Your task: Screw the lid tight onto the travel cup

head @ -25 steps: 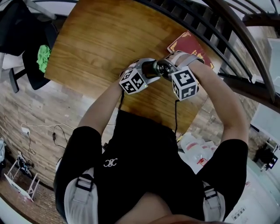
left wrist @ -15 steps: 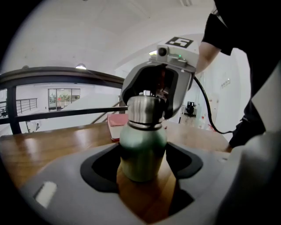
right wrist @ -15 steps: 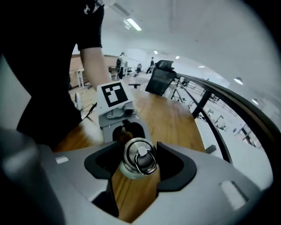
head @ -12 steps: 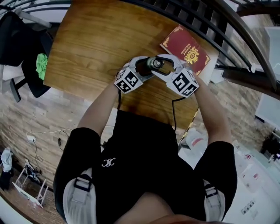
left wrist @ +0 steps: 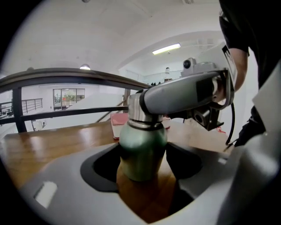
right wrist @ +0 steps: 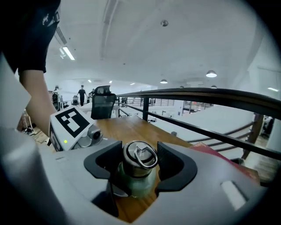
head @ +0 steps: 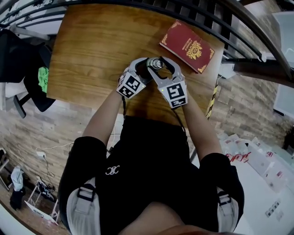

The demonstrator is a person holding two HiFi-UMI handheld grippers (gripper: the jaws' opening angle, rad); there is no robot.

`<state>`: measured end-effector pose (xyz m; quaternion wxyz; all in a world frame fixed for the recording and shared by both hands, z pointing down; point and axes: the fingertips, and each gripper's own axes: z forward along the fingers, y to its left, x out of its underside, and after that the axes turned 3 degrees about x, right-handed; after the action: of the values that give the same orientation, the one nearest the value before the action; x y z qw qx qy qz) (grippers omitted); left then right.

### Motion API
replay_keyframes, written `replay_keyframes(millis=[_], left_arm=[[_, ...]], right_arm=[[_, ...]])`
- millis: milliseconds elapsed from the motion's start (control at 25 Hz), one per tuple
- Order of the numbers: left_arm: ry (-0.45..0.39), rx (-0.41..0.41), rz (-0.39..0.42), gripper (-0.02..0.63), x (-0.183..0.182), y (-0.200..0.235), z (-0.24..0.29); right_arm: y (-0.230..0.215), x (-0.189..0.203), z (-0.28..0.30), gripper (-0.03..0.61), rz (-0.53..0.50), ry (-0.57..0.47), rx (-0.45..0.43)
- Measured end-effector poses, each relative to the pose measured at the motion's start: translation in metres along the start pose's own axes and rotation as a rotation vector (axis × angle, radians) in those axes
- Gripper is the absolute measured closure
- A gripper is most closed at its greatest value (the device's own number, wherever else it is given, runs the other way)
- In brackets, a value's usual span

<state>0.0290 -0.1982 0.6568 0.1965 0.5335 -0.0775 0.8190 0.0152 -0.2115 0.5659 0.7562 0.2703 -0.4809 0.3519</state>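
Left gripper (left wrist: 144, 165): jaws closed on the green body of the travel cup (left wrist: 142, 145), bracing it upright on the table at upper centre of the head view. Right gripper (right wrist: 140, 166): jaws set wide and clamped on the steel lid (right wrist: 140, 154) from both sides. Judged mid-tightening; the next move calls for a clockwise roll of the right wrist against a firm left hold until the lid seats. Wooden table (head: 92, 46), red booklet (head: 187, 46) toward upper right, dark railing (head: 206, 13) beyond, brick-patterned floor (head: 36, 124) at left.

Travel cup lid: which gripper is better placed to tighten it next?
Right. The right gripper has its jaws on the lid, ready to twist; the left gripper clamps the green cup body below, steadying it.
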Motion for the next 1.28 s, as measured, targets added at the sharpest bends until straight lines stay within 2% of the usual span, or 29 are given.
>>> replay_keyframes(millis=[160,280,360,480,560,800,960,1040,1120,1280], left_arm=[[0.007,-0.001,-0.008,0.236,0.002,0.0,0.002],[0.019,-0.002,-0.013,0.236,0.005,0.0,0.003],[0.023,0.002,-0.018,0.236,0.006,0.0,0.005],[0.026,0.013,-0.025,0.236,0.006,-0.001,0.005],[0.021,0.017,-0.021,0.236,0.004,-0.001,0.004],[0.018,0.027,0.0,0.236,0.002,0.0,0.006],[0.026,0.039,-0.008,0.236,0.002,-0.002,0.008],[0.024,0.046,-0.007,0.237,0.002,-0.002,0.009],[0.025,0.045,-0.007,0.237,0.002,-0.002,0.008],[0.012,0.043,-0.003,0.238,0.0,-0.002,0.007]], right_arm=[[-0.003,0.003,0.0,0.327,0.042,0.004,0.041],[0.001,0.007,-0.001,0.328,0.02,0.051,-0.038],[0.005,0.01,-0.005,0.325,-0.046,0.096,-0.121],[0.003,0.013,-0.011,0.324,-0.179,0.178,-0.23],[-0.002,0.012,-0.011,0.324,-0.305,0.247,-0.302],[-0.001,0.025,-0.01,0.314,-0.823,0.512,-0.568],[0.001,0.032,-0.006,0.316,-1.082,0.616,-0.707],[0.004,0.033,-0.007,0.319,-1.143,0.648,-0.777],[0.009,0.033,-0.009,0.347,-1.163,0.664,-0.828],[0.011,0.031,-0.009,0.348,-1.172,0.673,-0.845]])
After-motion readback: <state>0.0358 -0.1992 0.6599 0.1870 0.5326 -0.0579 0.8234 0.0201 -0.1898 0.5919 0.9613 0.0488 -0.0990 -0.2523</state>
